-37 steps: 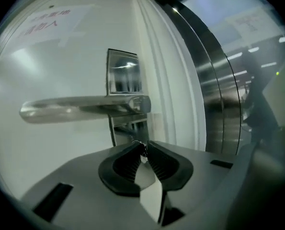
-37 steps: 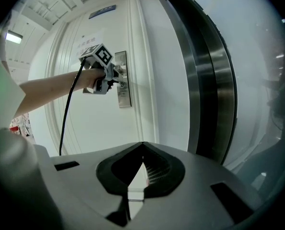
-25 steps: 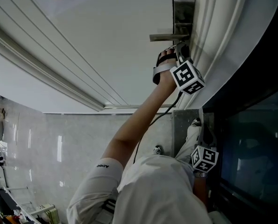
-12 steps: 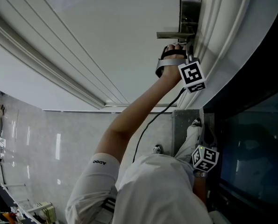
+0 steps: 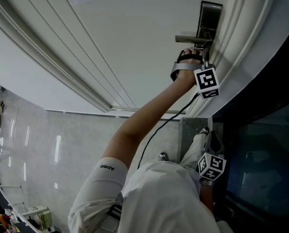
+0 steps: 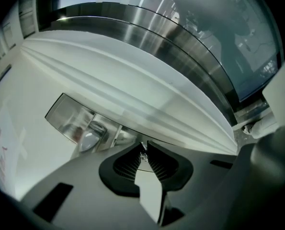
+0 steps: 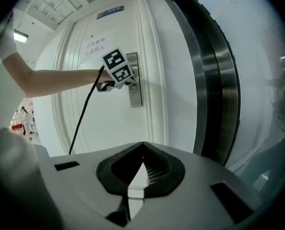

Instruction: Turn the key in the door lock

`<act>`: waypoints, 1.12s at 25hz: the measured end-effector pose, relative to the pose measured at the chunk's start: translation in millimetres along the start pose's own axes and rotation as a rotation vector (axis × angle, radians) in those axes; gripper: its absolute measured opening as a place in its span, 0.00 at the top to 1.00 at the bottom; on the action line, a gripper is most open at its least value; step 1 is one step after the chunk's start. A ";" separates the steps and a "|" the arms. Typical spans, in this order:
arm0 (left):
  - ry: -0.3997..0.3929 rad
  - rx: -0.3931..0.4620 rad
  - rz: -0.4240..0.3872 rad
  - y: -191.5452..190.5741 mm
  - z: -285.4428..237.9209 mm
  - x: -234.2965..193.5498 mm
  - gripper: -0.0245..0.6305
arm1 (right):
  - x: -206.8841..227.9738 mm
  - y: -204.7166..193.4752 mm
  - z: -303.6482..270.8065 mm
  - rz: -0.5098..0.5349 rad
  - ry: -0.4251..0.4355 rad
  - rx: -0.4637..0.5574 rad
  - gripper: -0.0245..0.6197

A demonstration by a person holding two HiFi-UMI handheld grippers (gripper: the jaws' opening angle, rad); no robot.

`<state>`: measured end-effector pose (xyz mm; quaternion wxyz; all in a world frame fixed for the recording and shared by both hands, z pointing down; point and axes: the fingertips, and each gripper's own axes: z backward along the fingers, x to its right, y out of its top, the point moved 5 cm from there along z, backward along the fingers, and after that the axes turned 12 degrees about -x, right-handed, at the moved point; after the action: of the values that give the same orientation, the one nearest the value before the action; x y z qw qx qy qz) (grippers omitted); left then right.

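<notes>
Metal glints between the ribbed pads of the left gripper (image 6: pixel 144 145), and this is the key (image 6: pixel 144 155): a small, bright, silvery sliver low in the centre of the left gripper view. The dark jaws are drawn in narrow and pinch it at their tips. Only that sliver shows, so the shape of its head cannot be told. What is visible lies along the line of the jaws, its long axis running away from the camera toward the near end of the lock plate (image 6: pixel 70 119). That plate is a polished steel rectangle slanting from the left of the frame down to the jaw tips. The shaft and the keyhole are hidden behind the pads. In the head view the same spot sits at the upper right of the frame, just under the lever handle (image 5: pixel 190 39). That handle sticks out leftward across the white door (image 5: pixel 134 42), and the key is too small to pick out there. A bare arm reaches up to it, and a black cable (image 5: pixel 159 125) hangs along the arm. The right gripper (image 7: pixel 142 145) is well apart from the lock, low at the right of the head view. Its jaws are closed tip to tip with nothing between them.
</notes>
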<state>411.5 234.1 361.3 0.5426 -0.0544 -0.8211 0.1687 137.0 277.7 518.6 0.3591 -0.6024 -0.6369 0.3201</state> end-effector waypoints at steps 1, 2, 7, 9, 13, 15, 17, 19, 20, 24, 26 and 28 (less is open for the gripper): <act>-0.002 0.013 0.019 -1.4 0.1 -0.7 0.89 | 0.0 0.8 0.6 0.001 -0.003 0.001 0.96; 0.002 0.023 0.029 -3.0 0.0 -0.6 0.89 | 0.2 1.6 1.1 0.002 -0.006 0.003 0.96; 0.068 0.088 0.063 -4.1 10.0 2.4 0.89 | 7.9 6.0 3.4 -0.007 -0.031 0.005 0.96; 0.075 0.097 0.101 -8.2 17.9 2.0 0.89 | 10.5 7.3 3.1 -0.009 -0.035 0.002 0.96; 0.118 0.118 0.174 -22.2 34.1 -2.2 0.89 | 6.6 10.6 -4.2 0.009 -0.016 -0.001 0.96; 0.088 0.121 0.236 -33.1 40.7 -2.9 0.89 | 1.2 13.4 -8.7 0.025 0.005 -0.001 0.96; 0.041 0.117 0.324 -50.7 49.0 -2.4 0.89 | -6.3 17.6 -13.1 0.043 0.033 0.004 0.96; -0.002 0.119 0.448 -77.6 59.8 0.2 0.91 | -16.7 24.2 -18.1 0.069 0.074 0.013 0.96; -0.027 0.129 0.522 -93.2 66.0 2.6 0.93 | -22.8 27.8 -20.4 0.085 0.097 0.017 0.96; -0.074 0.145 0.801 -158.1 94.0 11.3 0.95 | -51.8 35.0 -27.2 0.141 0.182 0.016 0.96; -0.055 0.128 0.910 -189.2 106.1 9.7 0.95 | -69.1 37.4 -34.2 0.166 0.231 0.011 0.96; -0.047 0.107 1.014 -217.6 116.4 10.1 0.95 | -87.3 39.5 -40.5 0.194 0.281 0.008 0.96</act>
<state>321.9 7.5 402.0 0.3759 -0.4144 -0.6935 0.4539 193.8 192.3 500.9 0.4142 -0.6986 -0.5181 0.2685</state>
